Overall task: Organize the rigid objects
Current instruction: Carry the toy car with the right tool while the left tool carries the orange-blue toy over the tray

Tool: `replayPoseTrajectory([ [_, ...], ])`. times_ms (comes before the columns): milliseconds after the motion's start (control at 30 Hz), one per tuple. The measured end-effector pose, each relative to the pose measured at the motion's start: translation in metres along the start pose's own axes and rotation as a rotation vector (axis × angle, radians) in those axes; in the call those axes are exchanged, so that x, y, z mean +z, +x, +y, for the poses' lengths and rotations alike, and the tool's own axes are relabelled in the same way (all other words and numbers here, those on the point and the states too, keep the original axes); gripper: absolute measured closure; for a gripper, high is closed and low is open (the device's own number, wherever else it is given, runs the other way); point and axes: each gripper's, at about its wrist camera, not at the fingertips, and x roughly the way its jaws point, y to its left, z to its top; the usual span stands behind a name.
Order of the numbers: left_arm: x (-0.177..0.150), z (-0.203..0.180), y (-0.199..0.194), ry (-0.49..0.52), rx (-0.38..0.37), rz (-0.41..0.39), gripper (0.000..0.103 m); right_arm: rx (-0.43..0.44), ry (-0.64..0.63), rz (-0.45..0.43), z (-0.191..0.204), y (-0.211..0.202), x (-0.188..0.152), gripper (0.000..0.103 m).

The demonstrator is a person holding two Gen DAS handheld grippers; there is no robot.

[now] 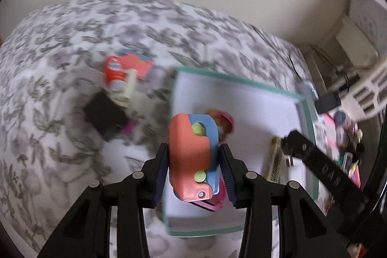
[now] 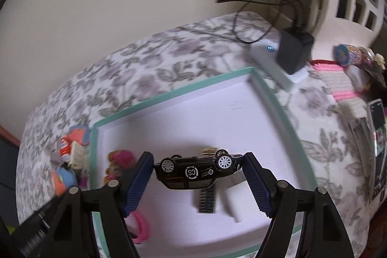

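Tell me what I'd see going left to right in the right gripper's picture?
Pile of toys → pink toy → black toy car in the right gripper → black charger → phone.

One teal-rimmed white tray (image 2: 169,96) sits on one floral bedspread (image 2: 135,57). Two coral-and-blue plastic toys show: one (image 1: 191,156) held over the tray, one (image 1: 140,64) lying on the bedspread. One black toy car (image 2: 197,171). One pink band (image 2: 142,231). One red-and-white small bottle (image 1: 115,71). One black charger block (image 2: 293,52).
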Motion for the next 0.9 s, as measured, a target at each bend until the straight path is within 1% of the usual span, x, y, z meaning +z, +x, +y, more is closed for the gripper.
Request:
replayPoseTrajectory([
  [100, -0.006, -0.017, 0.008, 0.043, -0.005, 0.018, 0.06, -0.031, 0.033, -0.006, -0.014, 0.001, 0.002, 0.025],
  [200, -0.007, -0.032, 0.012, 0.064, -0.006, 0.013, 0.06, -0.061, 0.068, -0.022, -0.026, 0.001, 0.004, 0.025],
  [333, -0.01, -0.051, 0.019, 0.096, -0.017, 0.002, 0.06, -0.083, 0.127, -0.045, -0.041, -0.002, 0.005, 0.025],
  [433, -0.014, -0.06, 0.027, 0.126, -0.026, 0.012, 0.06, -0.09, 0.157, -0.046, -0.05, -0.001, 0.005, 0.025],
  [533, -0.018, -0.068, 0.032, 0.167, -0.025, 0.014, 0.06, -0.097, 0.159, -0.04, -0.053, 0.002, 0.004, 0.025],
  [667, -0.022, -0.075, 0.039, 0.224, 0.003, 0.015, 0.06, -0.095, 0.151, -0.025, -0.052, 0.007, 0.003, 0.025],
  [733, -0.024, -0.076, 0.043, 0.236, 0.01, 0.026, 0.06, -0.092, 0.142, -0.016, -0.051, 0.01, 0.002, 0.025],
  [900, -0.025, -0.071, 0.05, 0.223, 0.007, 0.053, 0.06, -0.089, 0.117, 0.019, -0.047, 0.02, -0.001, 0.025],
])
